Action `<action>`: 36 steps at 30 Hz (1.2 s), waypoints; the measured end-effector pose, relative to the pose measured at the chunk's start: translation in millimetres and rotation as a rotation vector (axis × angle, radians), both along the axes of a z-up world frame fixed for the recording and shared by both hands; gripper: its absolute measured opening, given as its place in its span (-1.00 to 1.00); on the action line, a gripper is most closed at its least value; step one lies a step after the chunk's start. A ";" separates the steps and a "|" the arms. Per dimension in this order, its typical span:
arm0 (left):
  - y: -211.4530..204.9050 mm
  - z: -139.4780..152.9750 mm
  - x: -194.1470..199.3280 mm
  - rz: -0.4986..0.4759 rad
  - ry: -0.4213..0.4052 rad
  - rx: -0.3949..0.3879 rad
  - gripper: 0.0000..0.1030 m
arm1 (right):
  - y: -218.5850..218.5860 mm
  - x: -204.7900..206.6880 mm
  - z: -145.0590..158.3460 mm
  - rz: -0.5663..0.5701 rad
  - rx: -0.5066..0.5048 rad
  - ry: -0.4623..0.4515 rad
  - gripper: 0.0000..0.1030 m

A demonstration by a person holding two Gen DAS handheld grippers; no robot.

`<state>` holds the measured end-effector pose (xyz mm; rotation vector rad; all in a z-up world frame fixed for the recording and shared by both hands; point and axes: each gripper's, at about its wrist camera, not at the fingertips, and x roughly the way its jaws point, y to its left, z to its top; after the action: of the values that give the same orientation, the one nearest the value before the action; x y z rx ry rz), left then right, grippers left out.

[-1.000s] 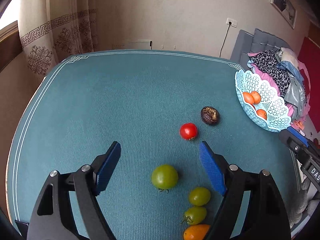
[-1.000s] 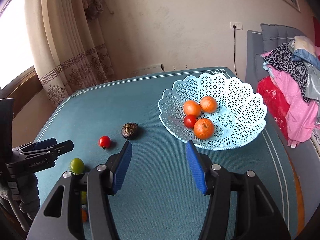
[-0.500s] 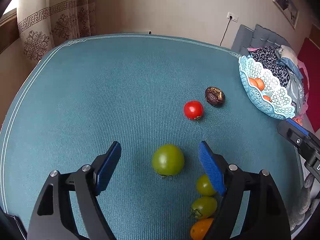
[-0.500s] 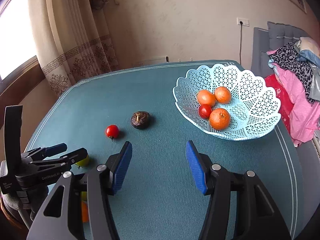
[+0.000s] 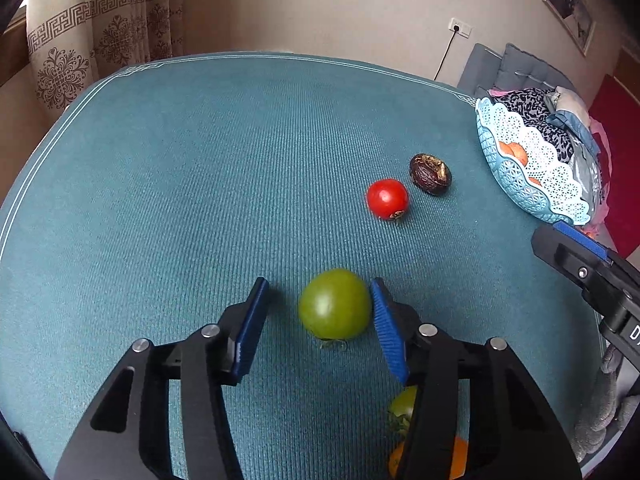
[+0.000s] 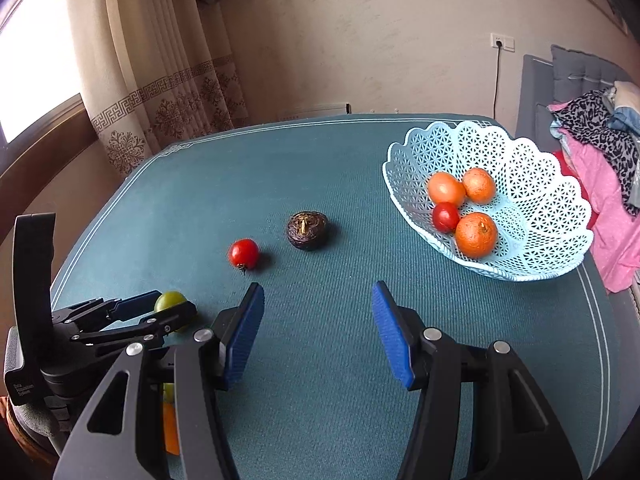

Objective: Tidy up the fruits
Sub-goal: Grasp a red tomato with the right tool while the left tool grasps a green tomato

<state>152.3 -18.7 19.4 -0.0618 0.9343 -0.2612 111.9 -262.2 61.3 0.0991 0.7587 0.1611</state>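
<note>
The left claw sits low over the bench near its near edge, its blue pads parted, the right pad touching or just beside a green tomato and the left pad apart from it. The right claw hovers above the middle of the bench, level, its fingers spread wide with nothing between them. Seen from the right wrist, the left claw reaches in from the near left corner.

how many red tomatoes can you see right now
2. One red tomato lies on the table beside the dark brown fruit. The other red tomato sits in the blue basket among the orange fruits. More could be hidden behind the tongs.
</note>
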 end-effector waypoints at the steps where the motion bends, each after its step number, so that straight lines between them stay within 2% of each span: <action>1: -0.6 0.2 -0.7 -0.008 -0.001 -0.008 -0.19 | 2.1 1.4 -0.8 0.007 0.003 0.003 0.09; 3: -3.2 2.6 -2.9 -0.019 -0.015 -0.011 -0.31 | 6.9 5.3 -2.1 0.021 0.011 0.010 0.09; 6: -6.2 5.8 -8.1 -0.008 -0.056 0.033 -0.31 | 15.9 10.1 -2.2 0.048 0.011 0.007 0.09; 18: 10.3 14.7 -14.3 0.098 -0.139 0.103 -0.31 | 62.2 45.2 -17.9 0.154 0.007 0.041 0.08; 33: 15.9 12.7 -14.7 0.148 -0.154 0.137 -0.31 | 85.0 88.0 -49.7 0.150 -0.043 0.097 -0.18; 36: 16.1 14.2 -15.7 0.149 -0.164 0.143 -0.31 | 87.5 91.5 -50.2 0.149 -0.062 0.090 -0.31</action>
<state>136.6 -2.7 33.5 0.0211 0.7787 -0.0597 203.4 -174.7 11.1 -0.0092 0.8610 0.2756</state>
